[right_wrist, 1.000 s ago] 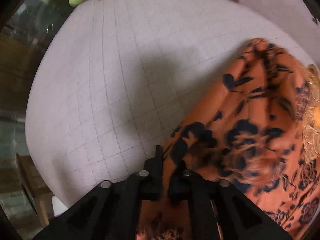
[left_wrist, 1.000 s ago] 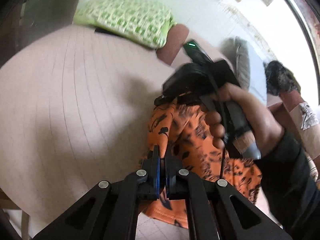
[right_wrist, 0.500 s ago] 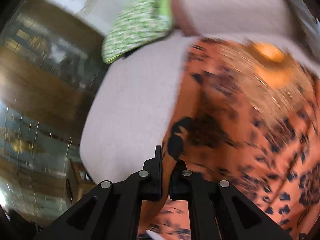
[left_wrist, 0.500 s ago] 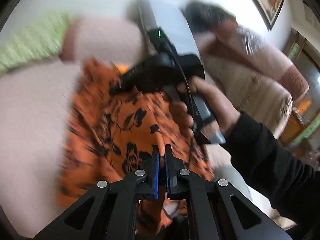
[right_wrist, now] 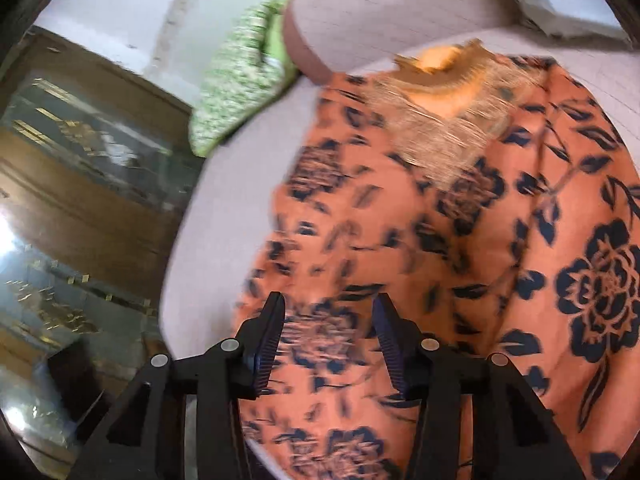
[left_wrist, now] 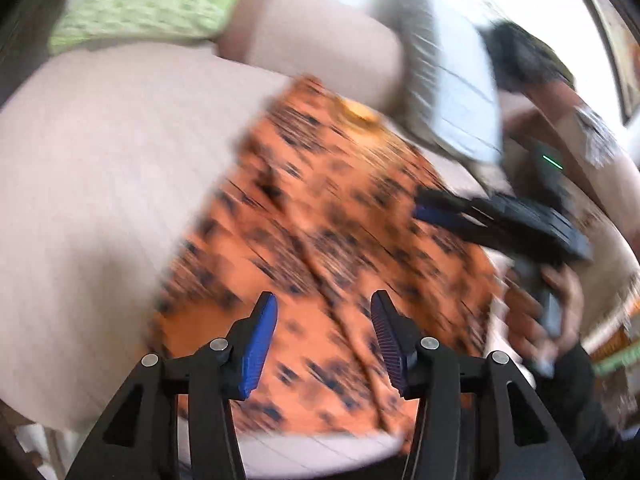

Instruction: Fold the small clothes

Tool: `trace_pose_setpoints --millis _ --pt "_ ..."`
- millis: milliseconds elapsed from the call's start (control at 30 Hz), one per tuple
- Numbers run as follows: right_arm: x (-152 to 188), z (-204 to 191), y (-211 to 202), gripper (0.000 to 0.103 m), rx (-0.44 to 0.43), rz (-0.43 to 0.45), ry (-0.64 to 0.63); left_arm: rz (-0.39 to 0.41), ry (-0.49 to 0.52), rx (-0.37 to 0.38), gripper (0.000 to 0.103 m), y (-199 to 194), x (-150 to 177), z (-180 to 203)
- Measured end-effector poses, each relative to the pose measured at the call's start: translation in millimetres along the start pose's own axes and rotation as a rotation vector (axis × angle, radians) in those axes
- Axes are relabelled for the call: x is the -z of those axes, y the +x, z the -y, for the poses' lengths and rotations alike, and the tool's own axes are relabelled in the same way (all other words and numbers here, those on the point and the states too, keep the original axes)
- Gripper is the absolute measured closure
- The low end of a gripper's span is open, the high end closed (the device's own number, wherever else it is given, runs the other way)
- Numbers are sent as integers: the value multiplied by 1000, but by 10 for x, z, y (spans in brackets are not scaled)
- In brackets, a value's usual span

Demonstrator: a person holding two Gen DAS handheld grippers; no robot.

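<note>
An orange garment [left_wrist: 320, 240] with a dark floral print lies spread on the pale pink bed [left_wrist: 100, 200], its fringed yellow neckline [right_wrist: 444, 80] toward the pillows. My left gripper [left_wrist: 324, 304] hangs over the garment's near edge, its jaws opening, with nothing pinched between the blue pads [left_wrist: 260, 344]. The right gripper [right_wrist: 328, 304] hovers over the same cloth [right_wrist: 460, 240], jaws also opening and free of the fabric. From the left wrist view, the right gripper [left_wrist: 432, 208] comes in from the right, held by a hand [left_wrist: 548, 312].
A green patterned pillow [left_wrist: 148, 4] and a pink bolster [left_wrist: 312, 52] lie at the head of the bed. A white and grey cushion [left_wrist: 452, 92] sits to the right. Wooden glass-fronted cabinets [right_wrist: 80, 184] stand beyond the bed's left edge.
Both grippers were shut on the orange garment and carried it sideways across the bed; now both have let go and stand apart above the cloth, which lies flatter.
</note>
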State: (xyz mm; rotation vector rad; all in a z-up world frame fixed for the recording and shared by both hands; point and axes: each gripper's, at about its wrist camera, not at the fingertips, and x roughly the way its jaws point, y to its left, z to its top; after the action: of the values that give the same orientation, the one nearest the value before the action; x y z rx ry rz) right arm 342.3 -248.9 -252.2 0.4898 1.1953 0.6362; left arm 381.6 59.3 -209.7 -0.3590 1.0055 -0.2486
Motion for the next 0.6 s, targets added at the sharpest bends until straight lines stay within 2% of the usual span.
trace_pose_setpoints --millis 67,100,167,233,367,400,467,533,600 --pt "-173 -147 -12 45 -18 5 -38 18 -15 -28 46 23 -165 -164" --pt "-266 -201 1 39 -26 8 -50 17 -30 -38 46 100 -270 -241" --pt "-494 -227 34 35 -37 7 -55 -2 -47 -39 46 353 -452 -392" --pt "-755 -226 121 35 -34 -5 -54 -41 -87 29 46 676 -663 -556" --pt "-1365 -89 472 35 -1 -31 -14 -108 -264 172 46 1229 -957 -809" --pt "-1455 -47 529 35 2 -33 1 -108 -297 192 46 1313 -995 -852" --pt "-1723 73 749 35 0 -48 47 -116 -425 238 47 1507 -1058 -1002" --pt "-1940 157 944 35 11 -53 75 -105 -507 313 47 1656 -1096 -1100" --pt "-2134 211 1158 36 40 -58 87 -107 -556 289 48 1782 -1140 -1136"
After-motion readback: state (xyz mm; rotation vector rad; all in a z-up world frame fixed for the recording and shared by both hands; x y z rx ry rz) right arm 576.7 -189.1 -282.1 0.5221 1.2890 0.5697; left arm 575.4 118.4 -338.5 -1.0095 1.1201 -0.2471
